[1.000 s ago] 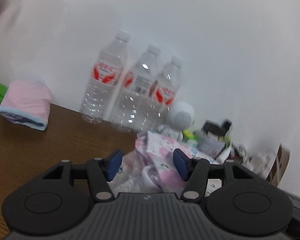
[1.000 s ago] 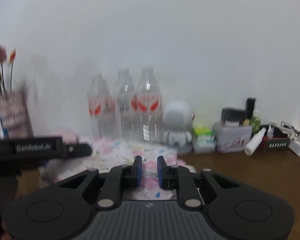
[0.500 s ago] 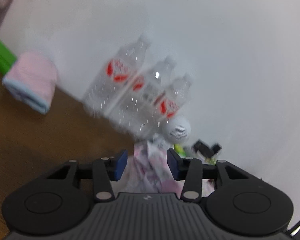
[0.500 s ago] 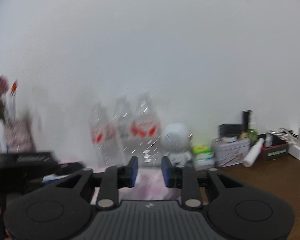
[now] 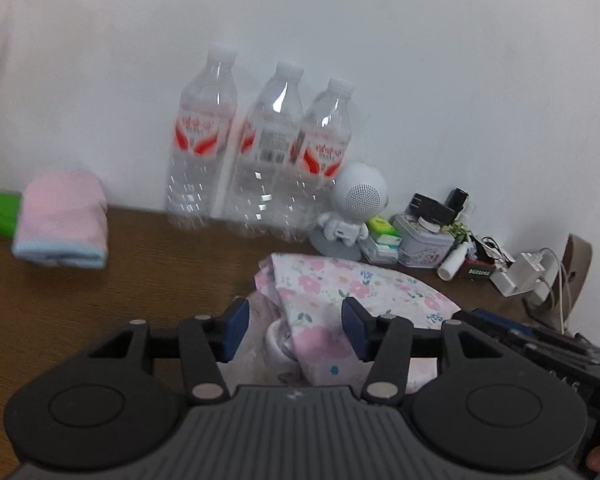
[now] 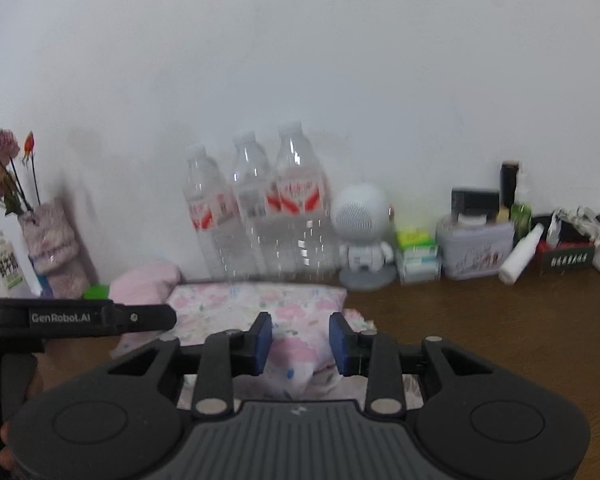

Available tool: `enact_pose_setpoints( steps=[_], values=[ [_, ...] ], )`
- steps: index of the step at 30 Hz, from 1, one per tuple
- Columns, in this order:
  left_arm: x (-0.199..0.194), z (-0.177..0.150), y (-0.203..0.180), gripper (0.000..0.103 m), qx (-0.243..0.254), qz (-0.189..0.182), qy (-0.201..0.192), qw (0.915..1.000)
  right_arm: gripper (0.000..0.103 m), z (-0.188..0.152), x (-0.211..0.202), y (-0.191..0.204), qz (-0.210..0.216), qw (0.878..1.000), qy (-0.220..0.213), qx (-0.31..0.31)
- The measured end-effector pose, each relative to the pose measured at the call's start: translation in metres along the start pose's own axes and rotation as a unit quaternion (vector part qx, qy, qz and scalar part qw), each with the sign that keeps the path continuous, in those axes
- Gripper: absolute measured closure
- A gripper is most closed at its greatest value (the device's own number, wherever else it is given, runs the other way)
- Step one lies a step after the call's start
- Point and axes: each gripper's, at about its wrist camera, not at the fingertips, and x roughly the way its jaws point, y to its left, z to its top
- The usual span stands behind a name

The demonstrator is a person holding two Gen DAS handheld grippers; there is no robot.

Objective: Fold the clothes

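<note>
Two grippers with blue pads hang over a crumpled floral garment on a brown wooden table.

Nearest, the left gripper [image 5: 291, 330] has its jaws wide apart and grips nothing; the right gripper [image 6: 300, 338] is also parted and empty. Between and beyond both pairs of fingers lies the white and pink floral garment [image 5: 340, 292], bunched on the wooden table [image 5: 140, 276]. At 10 o'clock in the left view rests a folded pink cloth with a pale blue edge [image 5: 62, 220]. Farther, at 12 o'clock against the white wall, stand three clear plastic water bottles with red labels [image 5: 260, 160]. Just beside them, at 1 o'clock, sits a small white robot-shaped speaker [image 5: 354, 210].
</note>
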Motion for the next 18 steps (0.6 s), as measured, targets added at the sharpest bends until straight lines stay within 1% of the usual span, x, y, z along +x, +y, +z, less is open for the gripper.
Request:
enact_pose_setpoints(
  steps=[1,2,3,5,6,7,8,9,10,12,14,16,18],
  values=[
    [-0.009,0.004,-0.003,0.047,0.006,0.006,-0.009,0.9999,0.072,0.007,-0.011,0.004,-0.005,1.000,-0.014,0.003],
    [-0.022,0.008,-0.005,0.038,0.011,0.010,-0.021,0.9997,0.072,0.014,-0.025,0.009,-0.011,0.999,-0.032,0.003],
    [-0.033,0.011,-0.007,0.031,0.019,0.012,-0.024,0.9995,0.072,0.018,-0.038,0.015,-0.014,0.999,-0.044,0.000],
    [-0.058,0.013,-0.010,0.029,0.043,0.022,-0.022,0.9986,0.072,0.024,-0.062,0.031,-0.016,0.999,-0.049,-0.006],
    [-0.071,0.012,-0.008,0.026,0.045,0.031,-0.018,0.9983,0.071,0.024,-0.071,0.039,-0.015,0.999,-0.046,-0.012],
    [-0.084,0.009,-0.006,0.024,0.044,0.040,-0.014,0.9981,0.068,0.022,-0.080,0.047,-0.016,0.999,-0.042,-0.016],
    [-0.098,0.002,0.000,0.019,0.034,0.046,-0.011,0.9983,0.063,0.017,-0.089,0.054,-0.020,0.999,-0.038,-0.016],
    [-0.112,-0.007,0.006,0.017,0.024,0.054,-0.006,0.9982,0.060,0.008,-0.097,0.061,-0.020,0.999,-0.030,-0.013],
    [-0.125,-0.021,0.013,0.017,0.012,0.067,0.005,0.9976,0.056,-0.001,-0.105,0.069,-0.021,0.999,-0.023,-0.011],
    [-0.148,-0.051,0.026,0.017,-0.004,0.098,0.027,0.9948,0.054,-0.022,-0.121,0.081,-0.018,1.000,-0.002,-0.008],
    [-0.169,-0.082,0.038,0.017,-0.004,0.123,0.047,0.9913,0.049,-0.054,-0.137,0.096,-0.017,1.000,0.020,-0.015],
    [-0.192,-0.110,0.053,0.015,-0.011,0.143,0.061,0.9878,0.047,-0.089,-0.147,0.107,-0.021,0.999,0.046,-0.019],
    [-0.213,-0.136,0.065,0.008,-0.015,0.154,0.069,0.9856,0.046,-0.123,-0.156,0.117,-0.023,0.997,0.073,-0.022]
  ],
)
